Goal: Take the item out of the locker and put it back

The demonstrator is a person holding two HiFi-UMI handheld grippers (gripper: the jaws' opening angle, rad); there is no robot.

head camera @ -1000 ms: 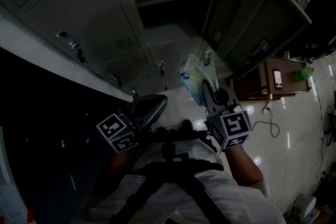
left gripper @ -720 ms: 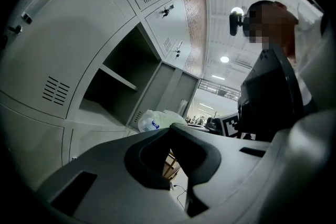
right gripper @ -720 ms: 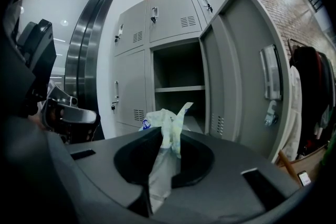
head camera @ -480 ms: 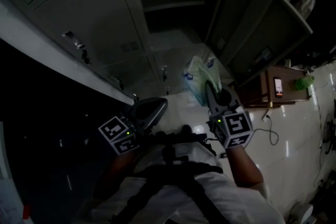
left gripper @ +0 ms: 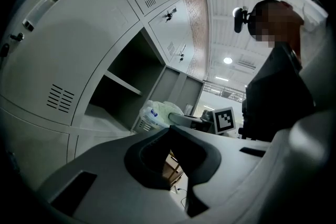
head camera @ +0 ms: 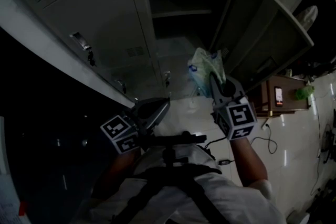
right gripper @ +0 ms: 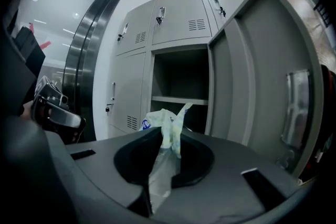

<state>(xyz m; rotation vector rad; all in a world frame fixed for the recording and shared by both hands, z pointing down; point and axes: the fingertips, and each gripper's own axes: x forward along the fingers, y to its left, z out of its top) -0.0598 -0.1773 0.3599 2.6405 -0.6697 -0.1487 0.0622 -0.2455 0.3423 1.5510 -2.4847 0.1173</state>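
My right gripper (head camera: 214, 81) is shut on the neck of a pale green-white plastic bag (head camera: 203, 66), held up in front of the open locker compartment (head camera: 184, 23). In the right gripper view the bag (right gripper: 165, 123) sticks up from between the closed jaws (right gripper: 160, 134), with the compartment (right gripper: 181, 81) and its shelf straight ahead. My left gripper (head camera: 163, 105) hangs lower and to the left, shut with nothing in it. In the left gripper view its jaws (left gripper: 170, 131) are together, and the bag (left gripper: 160, 113) shows beyond them.
The locker door (head camera: 262, 34) stands swung open to the right of the compartment. Closed lockers (head camera: 94, 29) fill the left side. A small wooden table (head camera: 268, 105) with a phone (head camera: 278, 94) stands on the glossy floor at the right, with a cable (head camera: 268, 128) beside it.
My right gripper has lifted the bag up and a little right, closer to the open compartment. The left gripper has barely moved.
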